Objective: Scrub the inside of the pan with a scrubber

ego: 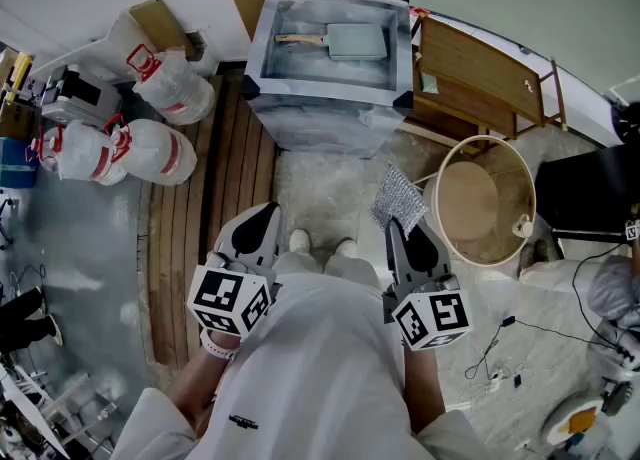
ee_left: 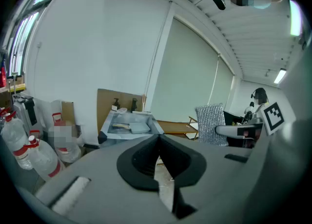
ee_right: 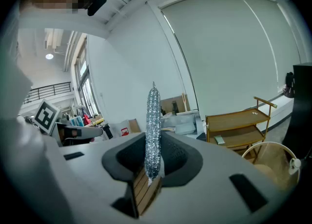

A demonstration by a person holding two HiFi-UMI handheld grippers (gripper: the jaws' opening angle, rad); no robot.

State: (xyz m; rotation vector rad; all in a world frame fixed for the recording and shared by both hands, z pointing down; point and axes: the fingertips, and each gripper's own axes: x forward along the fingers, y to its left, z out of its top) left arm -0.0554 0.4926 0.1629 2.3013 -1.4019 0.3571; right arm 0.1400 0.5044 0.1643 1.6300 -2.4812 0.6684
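I'm watching my right gripper (ee_right: pixel 153 156): its jaws are clamping the scrubber (ee_right: pixel 153 121), a silvery mesh pad standing upright and edge-on out of the grip. My left gripper (ee_left: pixel 158 142) is carrying nothing, its jaws pressed together at the tips. Both are hanging low by the body, well apart from the pan (ego: pixel 358 41). It's lying inside the sink (ego: pixel 262 58), body toward the right edge, handle pointing at the left edge. I'm judging this as the approach, with scrubbing not yet begun. Next, I'm thinking, the pad needs carrying forward and pressing into the pan, perhaps with the left steadying the handle.
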